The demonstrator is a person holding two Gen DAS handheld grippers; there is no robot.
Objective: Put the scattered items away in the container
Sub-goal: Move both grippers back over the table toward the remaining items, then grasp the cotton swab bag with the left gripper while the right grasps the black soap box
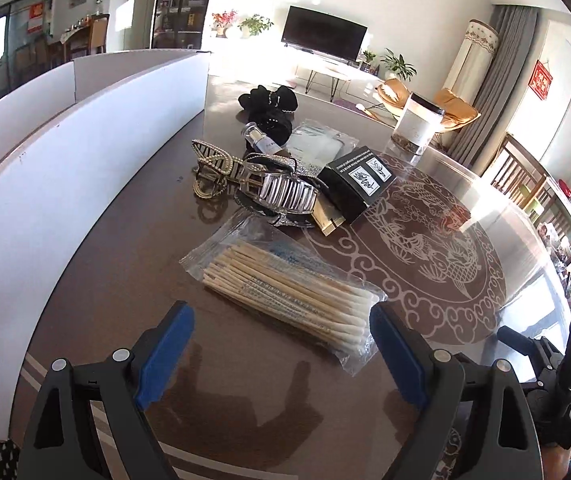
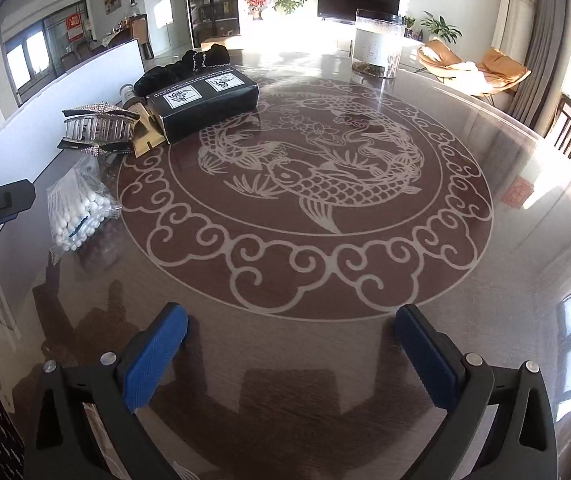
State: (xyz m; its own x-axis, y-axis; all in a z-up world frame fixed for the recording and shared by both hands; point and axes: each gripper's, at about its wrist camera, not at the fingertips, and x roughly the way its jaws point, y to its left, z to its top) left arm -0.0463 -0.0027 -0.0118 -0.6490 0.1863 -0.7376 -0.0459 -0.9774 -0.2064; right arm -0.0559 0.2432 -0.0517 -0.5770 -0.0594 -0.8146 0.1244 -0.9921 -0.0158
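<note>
Starting at the far left, the white box (image 1: 45,184) stands along the table edge with its long wall facing the clutter; its inside cannot be seen from either camera, so whether anything already lies in it cannot be told. Just beside that wall sits a striped hair clip (image 1: 209,164), touching a clear claw clip (image 1: 287,194) and some sparkly black pieces under it. Behind them lie a small glass bottle (image 1: 255,136), a black fabric bundle (image 1: 271,106) and a flat clear pouch (image 1: 317,142). A black carton (image 1: 359,184) leans over a gold card, further right. Nearest the left gripper (image 1: 281,344) is the bag of cotton swabs (image 1: 285,280), lying flat just ahead of the fingertips; the jaws are spread wide and hold nothing. A tall clear jar (image 1: 417,124) stands well apart at the far side of the table (image 2: 485,320). The right gripper (image 2: 291,344) hovers over the bare fish pattern, also wide apart and empty. Judging from this, the tidying looks barely begun: every item in view is on the tabletop, and the swab bag seems the likely first pick.
</note>
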